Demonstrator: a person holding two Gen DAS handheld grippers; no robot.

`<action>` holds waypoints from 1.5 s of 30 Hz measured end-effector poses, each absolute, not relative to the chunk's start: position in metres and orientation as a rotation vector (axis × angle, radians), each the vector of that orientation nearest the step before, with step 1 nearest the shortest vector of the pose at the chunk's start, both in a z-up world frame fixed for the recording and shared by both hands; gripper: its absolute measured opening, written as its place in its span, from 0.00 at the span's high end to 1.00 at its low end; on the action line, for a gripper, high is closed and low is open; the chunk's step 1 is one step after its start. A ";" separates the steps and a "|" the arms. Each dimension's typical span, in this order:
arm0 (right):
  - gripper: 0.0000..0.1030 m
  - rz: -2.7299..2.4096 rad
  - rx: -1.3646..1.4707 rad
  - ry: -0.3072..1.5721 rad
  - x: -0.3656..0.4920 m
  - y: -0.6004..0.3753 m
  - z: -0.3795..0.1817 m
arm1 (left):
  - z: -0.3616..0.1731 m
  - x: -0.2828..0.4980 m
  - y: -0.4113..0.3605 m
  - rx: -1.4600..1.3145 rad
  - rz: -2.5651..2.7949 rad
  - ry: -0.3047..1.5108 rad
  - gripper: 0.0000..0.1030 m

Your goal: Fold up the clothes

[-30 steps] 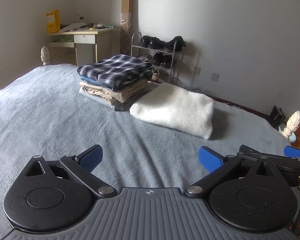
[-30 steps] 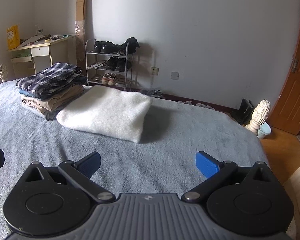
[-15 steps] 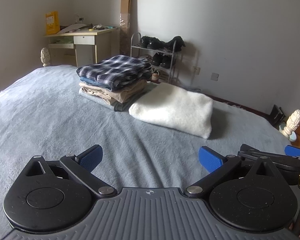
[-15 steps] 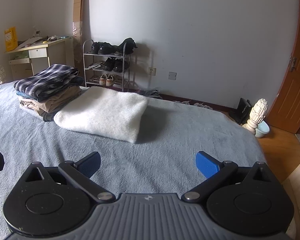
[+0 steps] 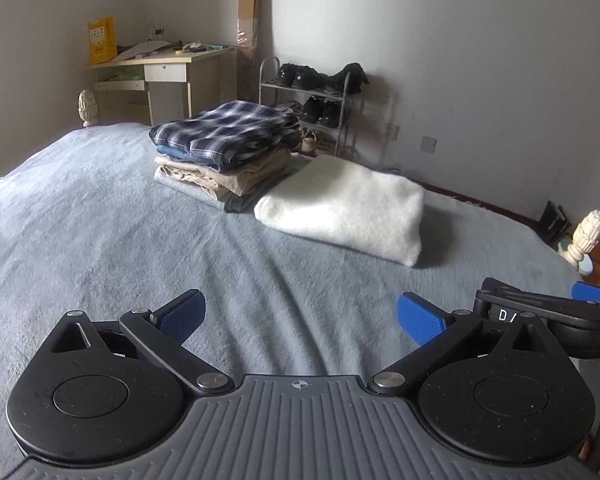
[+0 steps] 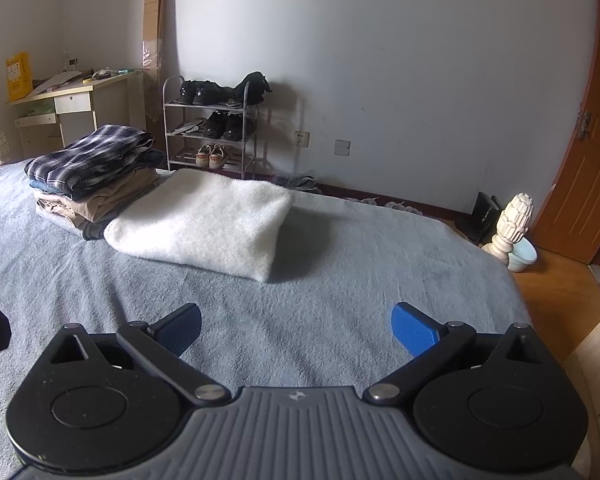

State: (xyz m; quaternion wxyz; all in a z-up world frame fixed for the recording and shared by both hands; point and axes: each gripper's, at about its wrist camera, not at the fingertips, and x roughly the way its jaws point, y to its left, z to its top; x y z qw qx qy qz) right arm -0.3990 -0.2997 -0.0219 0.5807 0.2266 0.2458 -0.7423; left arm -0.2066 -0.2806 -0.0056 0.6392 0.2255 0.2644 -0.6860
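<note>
grey-blue bedspread (image 6: 340,280) covers a wide bed that fills the lower part of both views, lightly wrinkled and bare in the near half. at the far left of the room stands a pale desk (image 5: 168,76) with a yellow box (image 5: 101,40) and loose papers on top, and a carved white bedpost knob (image 5: 87,106) just beside it. moving right, a stack of folded clothes (image 5: 224,156) sits on the far side of the bed, with a dark blue and white plaid shirt (image 6: 88,158) on top and tan and grey layers beneath. touching the stack's right side lies a folded white fleecy blanket (image 6: 204,224), flat and thick. behind these, against the white wall, a metal shoe rack (image 6: 212,128) holds dark shoes on its upper shelves and a light pair lower down. nearer to us, the left gripper (image 5: 300,318) hangs over the open bedspread with its blue-padded fingers spread wide apart and nothing between them. just beside it on the right, the right gripper (image 6: 296,326) is likewise spread wide and holds nothing, well short of the clothes. at the far right are a second bedpost knob (image 6: 514,218), a pale bowl (image 6: 522,256) on the wooden floor, and an orange-brown door (image 6: 580,160).
</note>
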 end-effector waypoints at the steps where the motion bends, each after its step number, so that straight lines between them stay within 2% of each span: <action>1: 0.00 -1.735 0.530 0.575 -0.399 -0.300 -0.022 | -0.006 -0.207 -0.280 0.518 -1.566 0.605 0.00; 45: 0.00 -1.725 0.546 0.583 -0.401 -0.300 -0.023 | -0.011 -0.211 -0.279 0.542 -1.545 0.612 0.00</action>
